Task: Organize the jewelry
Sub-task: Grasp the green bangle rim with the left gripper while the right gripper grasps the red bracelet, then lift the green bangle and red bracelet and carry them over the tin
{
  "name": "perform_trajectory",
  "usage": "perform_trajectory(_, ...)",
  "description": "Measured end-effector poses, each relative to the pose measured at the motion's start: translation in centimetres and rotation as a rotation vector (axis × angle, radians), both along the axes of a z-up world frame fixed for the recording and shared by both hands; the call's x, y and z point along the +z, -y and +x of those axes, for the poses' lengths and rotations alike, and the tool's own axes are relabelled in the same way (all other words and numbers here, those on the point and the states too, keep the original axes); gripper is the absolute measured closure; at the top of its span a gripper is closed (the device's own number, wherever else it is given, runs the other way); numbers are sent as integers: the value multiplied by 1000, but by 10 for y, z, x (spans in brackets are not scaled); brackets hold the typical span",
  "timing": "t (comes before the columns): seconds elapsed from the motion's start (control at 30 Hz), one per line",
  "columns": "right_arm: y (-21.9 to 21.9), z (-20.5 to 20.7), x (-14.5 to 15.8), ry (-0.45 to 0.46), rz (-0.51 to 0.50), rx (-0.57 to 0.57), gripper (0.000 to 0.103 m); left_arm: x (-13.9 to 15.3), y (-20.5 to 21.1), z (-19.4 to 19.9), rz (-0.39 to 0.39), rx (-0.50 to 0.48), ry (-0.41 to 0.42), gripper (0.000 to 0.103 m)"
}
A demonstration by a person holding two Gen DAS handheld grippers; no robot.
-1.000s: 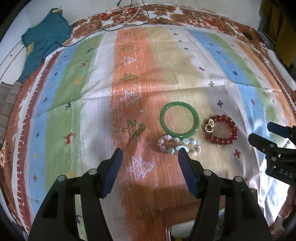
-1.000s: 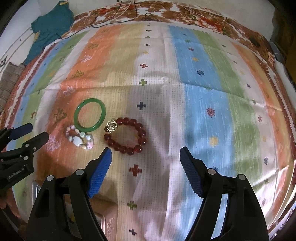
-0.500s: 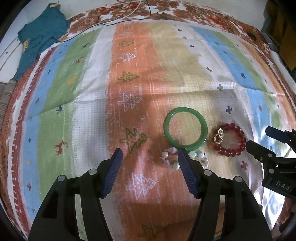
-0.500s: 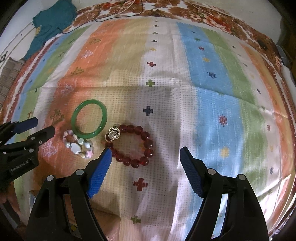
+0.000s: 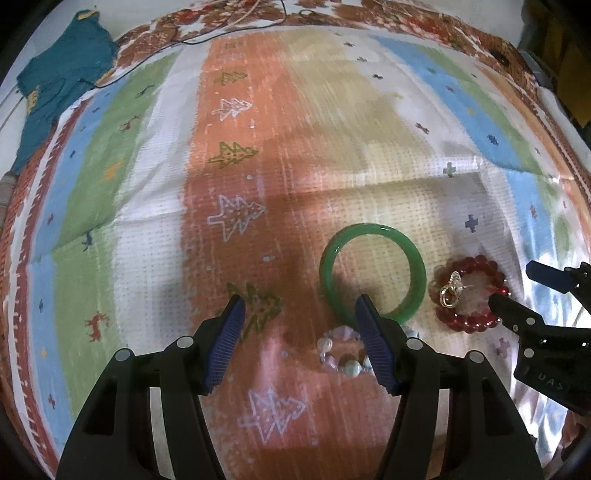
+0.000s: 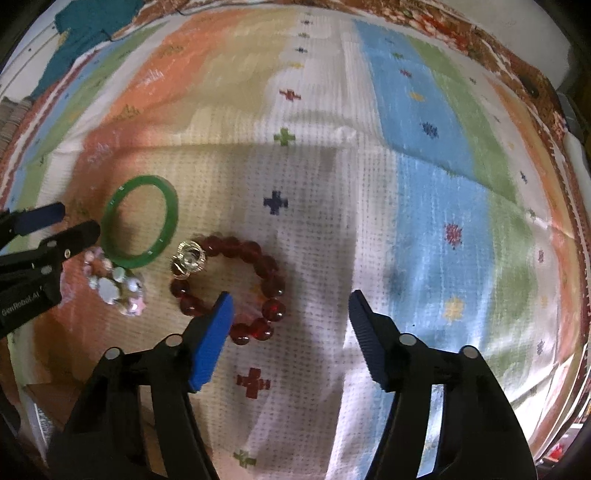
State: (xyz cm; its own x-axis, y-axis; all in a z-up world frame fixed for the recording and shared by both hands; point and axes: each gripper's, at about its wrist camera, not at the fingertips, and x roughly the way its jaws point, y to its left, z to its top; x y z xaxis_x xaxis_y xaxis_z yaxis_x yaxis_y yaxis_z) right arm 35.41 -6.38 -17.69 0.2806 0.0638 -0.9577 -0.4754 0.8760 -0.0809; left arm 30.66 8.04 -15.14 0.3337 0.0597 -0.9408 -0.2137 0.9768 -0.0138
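Observation:
Three bracelets lie close together on a striped cloth. A green bangle [image 5: 373,271] [image 6: 142,221] lies flat. A red bead bracelet [image 5: 469,295] [image 6: 236,284] with a gold charm [image 5: 452,293] [image 6: 188,258] lies to its right. A pastel bead bracelet [image 5: 341,350] [image 6: 114,284] lies just in front of the bangle. My left gripper [image 5: 299,306] is open and empty; its right finger overlaps the bangle's near rim and the pastel bracelet. My right gripper [image 6: 290,304] is open and empty, its left finger over the red bracelet's near side.
The striped cloth [image 5: 258,147] [image 6: 424,184] covers the whole surface. A teal garment [image 5: 55,85] [image 6: 85,33] and a black cable [image 5: 221,33] lie at the far left. A brown box corner [image 6: 55,398] shows at the near left under the cloth edge.
Both grippers have moved forward and lower toward the bracelets, which now look larger and nearer. Both stay open. The bracelets have not moved.

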Motion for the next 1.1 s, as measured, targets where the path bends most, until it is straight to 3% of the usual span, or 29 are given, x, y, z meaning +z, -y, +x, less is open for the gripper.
perform_trajectory(0.17,3,3,-5,-11,-1,9,55,-12,4,12,-16,-39,-38,51)
perform_trajectory(0.33,-2,4,-6,1,-5,32,73,-18,4,13,-11,-46,-54,54)
perform_trajectory(0.47,-3,7,-6,10,-1,33,87,-20,0,13,12,-29,-50,74)
perform_trajectory(0.53,-1,7,-5,15,4,32,89,-20,1,12,22,-28,-45,85)
perform_trajectory(0.57,-1,7,-4,15,8,33,89,-20,1,12,26,-24,-45,96)
perform_trajectory(1.1,8,-12,51,114,118,39,89,18,3,-5,34,1,24,96)
